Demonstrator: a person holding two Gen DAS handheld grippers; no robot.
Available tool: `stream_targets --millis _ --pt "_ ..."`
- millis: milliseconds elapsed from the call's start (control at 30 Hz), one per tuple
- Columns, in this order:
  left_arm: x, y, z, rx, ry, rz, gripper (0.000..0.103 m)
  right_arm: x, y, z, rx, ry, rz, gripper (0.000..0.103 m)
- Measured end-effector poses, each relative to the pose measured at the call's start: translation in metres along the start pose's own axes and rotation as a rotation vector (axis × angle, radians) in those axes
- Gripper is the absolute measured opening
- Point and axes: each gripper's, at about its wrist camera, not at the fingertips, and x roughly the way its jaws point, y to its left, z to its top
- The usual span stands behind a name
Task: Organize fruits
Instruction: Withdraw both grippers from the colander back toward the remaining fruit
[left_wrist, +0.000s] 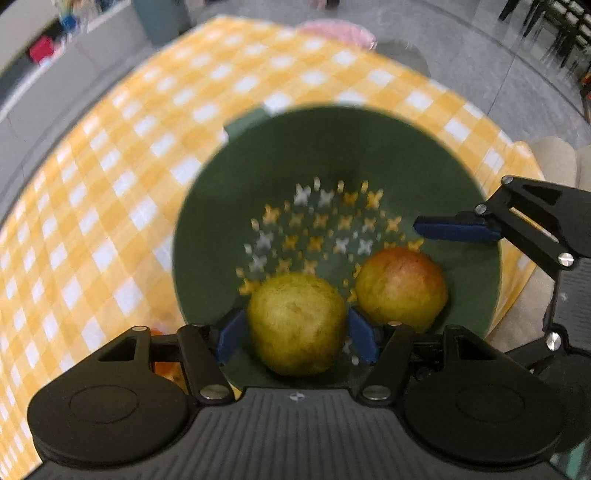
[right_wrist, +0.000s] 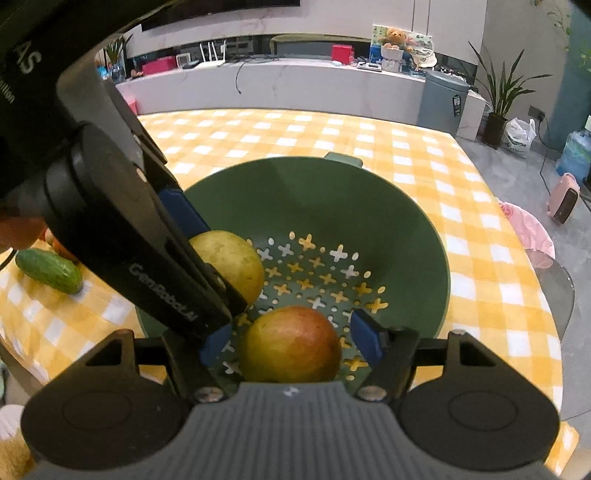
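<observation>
A green colander bowl (left_wrist: 369, 147) (right_wrist: 332, 192) sits on the yellow checked tablecloth. My left gripper (left_wrist: 295, 334) is shut on a yellow-green fruit (left_wrist: 297, 323) inside the bowl; that fruit also shows in the right wrist view (right_wrist: 236, 262). A red-and-yellow fruit (left_wrist: 402, 288) (right_wrist: 291, 345) lies in the bowl beside it. My right gripper (right_wrist: 291, 341) is open, its blue pads apart on either side of the red-and-yellow fruit; one right pad (left_wrist: 456, 229) shows in the left wrist view.
A green cucumber (right_wrist: 50, 271) lies on the cloth left of the bowl, with orange produce (left_wrist: 168, 365) partly hidden near it. The left gripper's body (right_wrist: 122, 236) crosses the bowl's left side. A pink chair (right_wrist: 528, 229) stands past the table's right edge.
</observation>
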Motion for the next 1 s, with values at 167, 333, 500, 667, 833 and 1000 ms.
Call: stream_targets --millis 167,333,500,667,833,1000 --pt "-0.031 -0.001 0.001 0.013 -0.087 0.018 0.081 -0.007 -0.009 -0.001 0.066 -0.050 0.004 0.076" --pt "-0.078 0.003 -0.016 -0.039 -0.277 0.062 0.080 -0.013 -0.012 -0.005 0.174 -0.135 -0.008 0.078" --pt "-0.121 0.018 -0.056 -0.141 -0.468 0.113 0.080 -0.023 0.006 0.001 0.203 -0.271 -0.053 0.078" --pt "-0.149 0.039 -0.103 -0.251 -0.564 0.201 0.080 -0.035 0.028 0.000 0.188 -0.392 -0.042 0.078" --pt "-0.151 0.062 -0.145 -0.368 -0.547 0.240 0.080 -0.044 0.054 -0.002 0.167 -0.461 0.027 0.078" --pt "-0.143 0.078 -0.191 -0.448 -0.510 0.256 0.076 -0.044 0.098 -0.005 0.105 -0.478 0.100 0.078"
